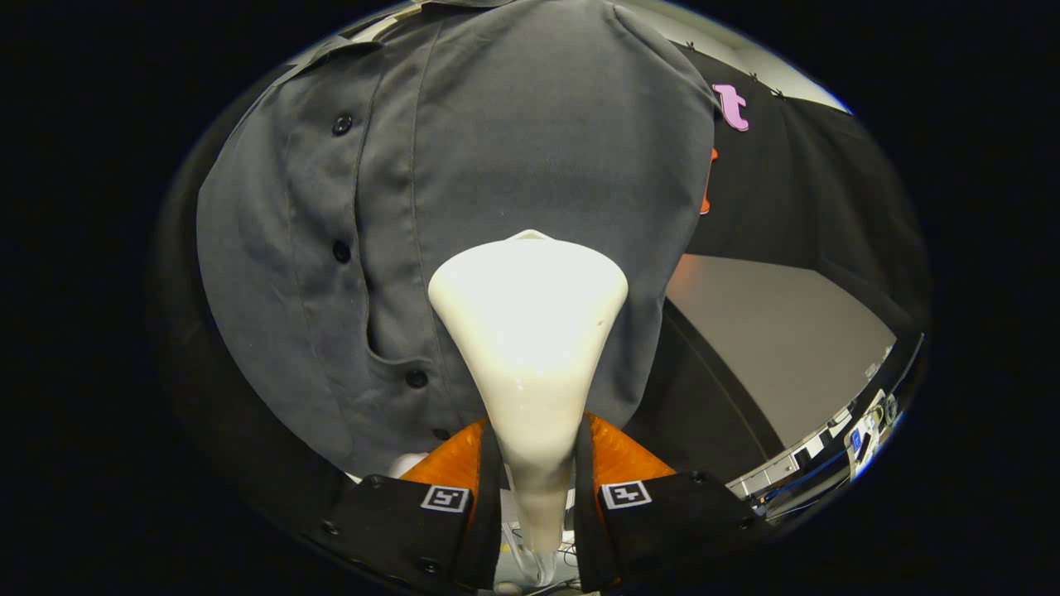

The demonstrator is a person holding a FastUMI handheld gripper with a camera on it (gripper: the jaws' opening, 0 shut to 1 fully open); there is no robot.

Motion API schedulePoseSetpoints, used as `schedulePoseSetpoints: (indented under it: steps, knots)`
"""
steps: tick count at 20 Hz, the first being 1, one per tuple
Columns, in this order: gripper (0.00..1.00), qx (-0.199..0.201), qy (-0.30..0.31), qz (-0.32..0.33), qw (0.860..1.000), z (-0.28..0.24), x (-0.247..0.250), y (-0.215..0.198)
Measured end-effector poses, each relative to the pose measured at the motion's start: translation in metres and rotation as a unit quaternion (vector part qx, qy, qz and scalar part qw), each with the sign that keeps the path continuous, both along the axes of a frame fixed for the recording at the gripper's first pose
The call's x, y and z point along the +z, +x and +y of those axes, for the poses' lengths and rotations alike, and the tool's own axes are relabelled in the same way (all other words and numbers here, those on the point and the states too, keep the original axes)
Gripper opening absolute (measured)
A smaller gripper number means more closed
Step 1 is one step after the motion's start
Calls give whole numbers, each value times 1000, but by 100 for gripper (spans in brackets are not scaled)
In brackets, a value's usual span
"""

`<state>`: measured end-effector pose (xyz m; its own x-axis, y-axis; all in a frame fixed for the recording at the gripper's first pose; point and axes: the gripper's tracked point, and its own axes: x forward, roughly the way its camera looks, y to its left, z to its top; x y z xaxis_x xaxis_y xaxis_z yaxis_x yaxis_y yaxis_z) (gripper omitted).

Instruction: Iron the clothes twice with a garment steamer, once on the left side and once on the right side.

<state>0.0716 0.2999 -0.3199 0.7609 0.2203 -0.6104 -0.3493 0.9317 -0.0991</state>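
Note:
A white garment steamer [530, 331] rises from between my fingers, its narrow handle pinched by both of them and its wide head flaring out ahead. My gripper [537, 451] is shut on that handle. Directly beyond the steamer head hangs a dark grey button-up shirt [464, 190]. The head faces the panel to the right of the button placket [341, 248], at about mid-height of the shirt. Whether the head touches the cloth cannot be told. Three or so dark buttons run down the placket, left of the steamer.
Right of the shirt hangs the black cloth booth wall [811, 190], with a grey floor [778, 331] below it. A strip of equipment and cables [836, 447] lies along the floor's far right edge.

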Motion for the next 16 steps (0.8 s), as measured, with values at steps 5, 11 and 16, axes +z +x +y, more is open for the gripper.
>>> schedulePoseSetpoints:
  steps: [5, 11, 16]
  knots:
    - [44, -2, -14, 26, 1000, -15, -26, -9]
    - [44, -9, -28, 54, 998, -37, -48, -18]
    - [44, -13, -44, 75, 996, -59, -60, -27]
